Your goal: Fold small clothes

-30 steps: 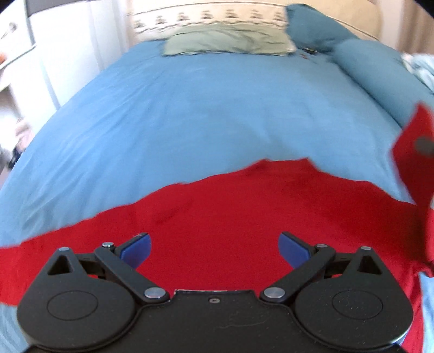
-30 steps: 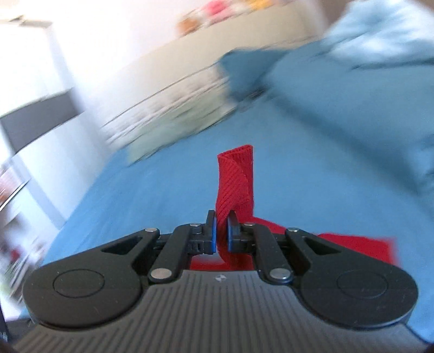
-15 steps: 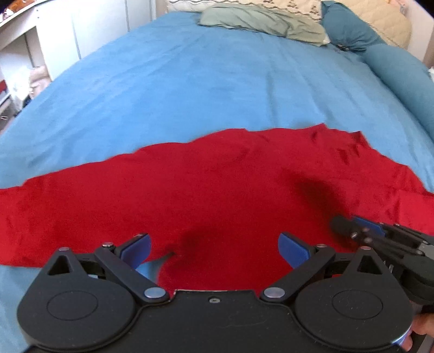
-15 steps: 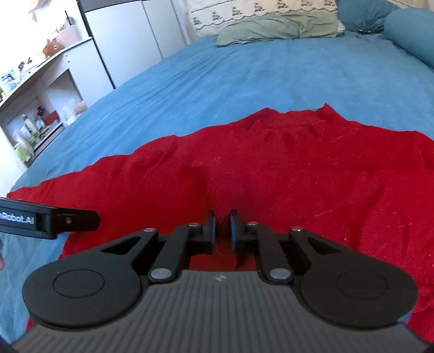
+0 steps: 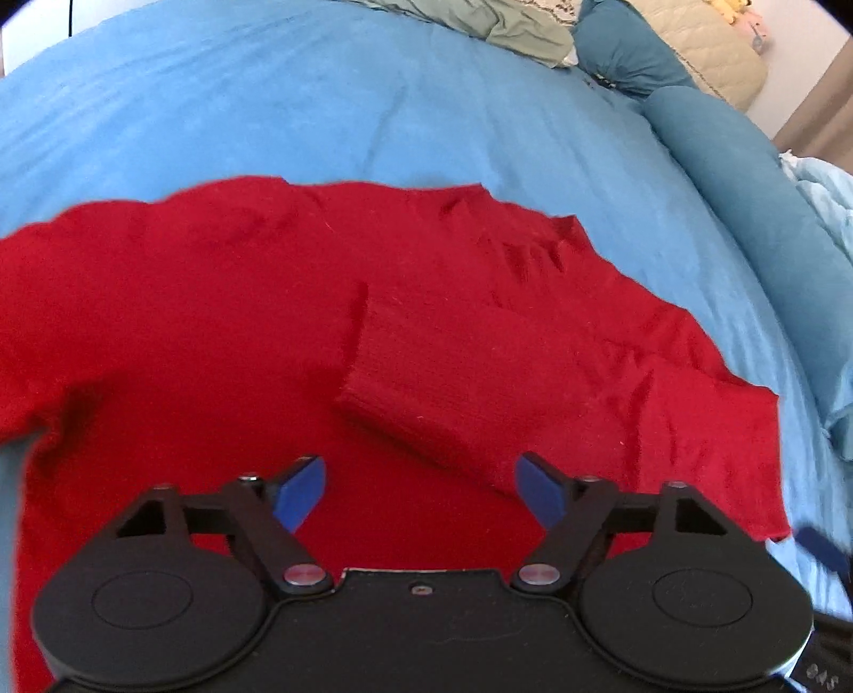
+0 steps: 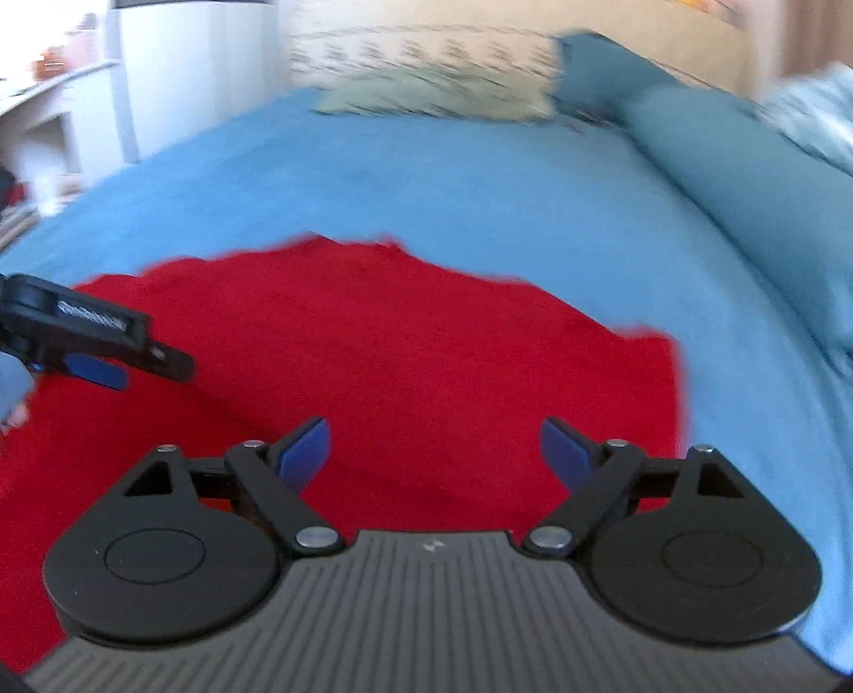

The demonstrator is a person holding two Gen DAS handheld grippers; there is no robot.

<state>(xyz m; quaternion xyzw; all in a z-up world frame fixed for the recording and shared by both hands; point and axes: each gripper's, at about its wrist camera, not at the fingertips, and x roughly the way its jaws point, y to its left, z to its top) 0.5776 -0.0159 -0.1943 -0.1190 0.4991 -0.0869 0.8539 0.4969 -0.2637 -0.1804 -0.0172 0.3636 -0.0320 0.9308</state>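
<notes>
A red knit sweater (image 5: pixel 213 330) lies spread on the blue bedspread (image 5: pixel 346 106). One sleeve (image 5: pixel 453 389) is folded inward across the body, its ribbed cuff near the middle. My left gripper (image 5: pixel 421 493) is open and empty, just above the sweater near the folded sleeve. My right gripper (image 6: pixel 434 453) is open and empty over the sweater (image 6: pixel 400 346) on its right part. The left gripper also shows at the left edge of the right wrist view (image 6: pixel 101 352).
Pillows (image 5: pixel 522 26) and a teal bolster (image 5: pixel 746 176) lie at the head and right side of the bed. A light blue crumpled cloth (image 5: pixel 831 192) sits at the far right. White cabinets (image 6: pixel 186 69) stand left of the bed.
My right gripper carried the sleeve over the sweater's body, opened and let it go. The sleeve now lies folded inward. My left gripper stayed open and shifted over the sweater.
</notes>
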